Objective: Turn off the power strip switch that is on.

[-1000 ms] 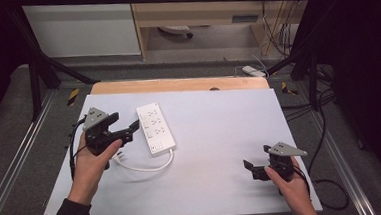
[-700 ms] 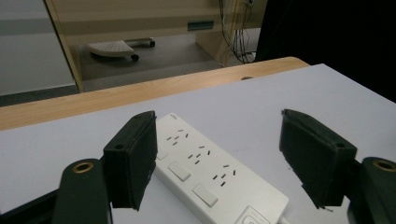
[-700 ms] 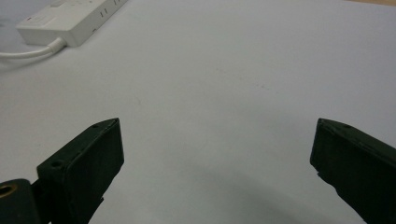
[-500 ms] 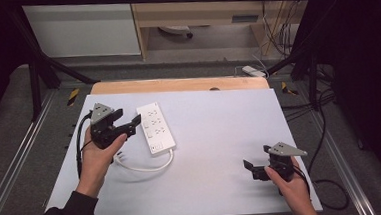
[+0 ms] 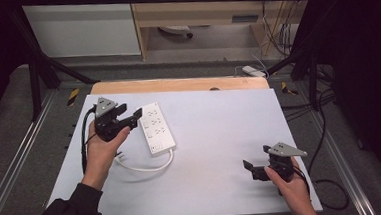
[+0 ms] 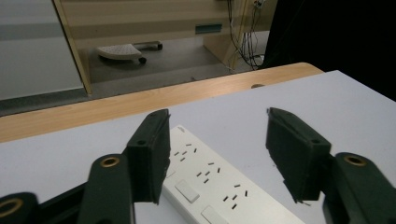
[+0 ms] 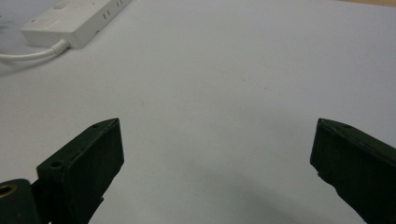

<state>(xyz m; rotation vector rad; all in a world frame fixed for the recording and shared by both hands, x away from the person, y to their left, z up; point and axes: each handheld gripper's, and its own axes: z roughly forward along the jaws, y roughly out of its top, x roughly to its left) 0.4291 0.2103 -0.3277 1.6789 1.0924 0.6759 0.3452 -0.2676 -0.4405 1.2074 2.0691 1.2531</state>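
A white power strip (image 5: 157,127) lies on the left half of the white table top (image 5: 220,130), with its white cable (image 5: 147,167) looping toward the person and ending in a plug (image 5: 121,154). My left gripper (image 5: 131,112) hovers open just left of the strip's far end. In the left gripper view the strip (image 6: 219,186) passes under the gap of this gripper (image 6: 217,154), and the jaws touch nothing. My right gripper (image 5: 251,169) rests open near the front right edge, holding nothing. Its own view shows the jaws (image 7: 217,154) wide apart over bare table, with the strip (image 7: 74,16) far off.
A wooden strip (image 5: 177,84) borders the table's far edge. Beyond it are the floor, a white cabinet (image 5: 83,26) and another power strip (image 5: 254,71). Black cables (image 5: 323,99) hang at the right. Metal rails (image 5: 11,163) run along both sides.
My left gripper has moved away from the person and a little right, up along the strip to its far end. The right gripper has stayed put.
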